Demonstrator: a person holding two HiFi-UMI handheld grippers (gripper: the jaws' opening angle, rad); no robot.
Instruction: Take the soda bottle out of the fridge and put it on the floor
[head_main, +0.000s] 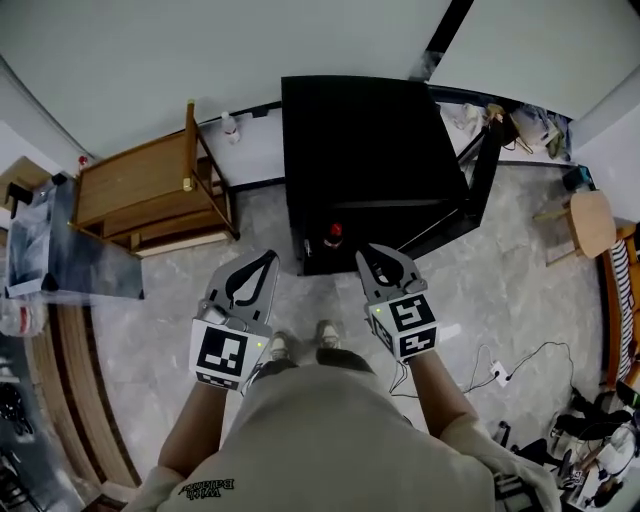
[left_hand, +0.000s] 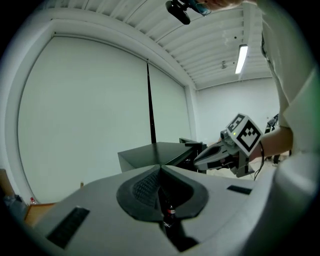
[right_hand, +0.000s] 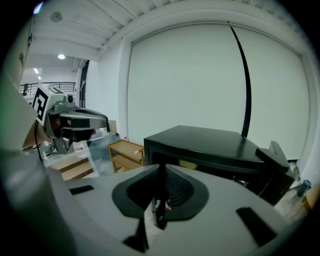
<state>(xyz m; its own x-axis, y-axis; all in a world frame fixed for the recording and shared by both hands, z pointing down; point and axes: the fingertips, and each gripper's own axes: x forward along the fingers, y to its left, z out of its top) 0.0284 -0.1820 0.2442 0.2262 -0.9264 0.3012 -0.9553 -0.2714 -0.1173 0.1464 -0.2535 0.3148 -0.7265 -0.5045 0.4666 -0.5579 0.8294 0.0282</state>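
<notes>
A black mini fridge (head_main: 365, 150) stands on the floor ahead with its door (head_main: 482, 168) swung open to the right. A soda bottle with a red cap (head_main: 333, 236) stands upright low inside, at the front opening. My left gripper (head_main: 270, 257) hangs shut and empty in front of the fridge, left of the bottle. The right gripper (head_main: 364, 252) is shut and empty, just right of the bottle. In the left gripper view the bottle (left_hand: 171, 212) shows through the gap behind the closed tips (left_hand: 160, 168). The right gripper view shows the fridge (right_hand: 210, 142) beyond its closed tips (right_hand: 161, 168).
A wooden shelf unit (head_main: 150, 195) stands left of the fridge, with a clear plastic bag (head_main: 60, 250) beside it. A wooden stool (head_main: 592, 222) is at the right. Cables and a plug strip (head_main: 497, 372) lie on the floor at lower right. The person's feet (head_main: 300, 345) stand before the fridge.
</notes>
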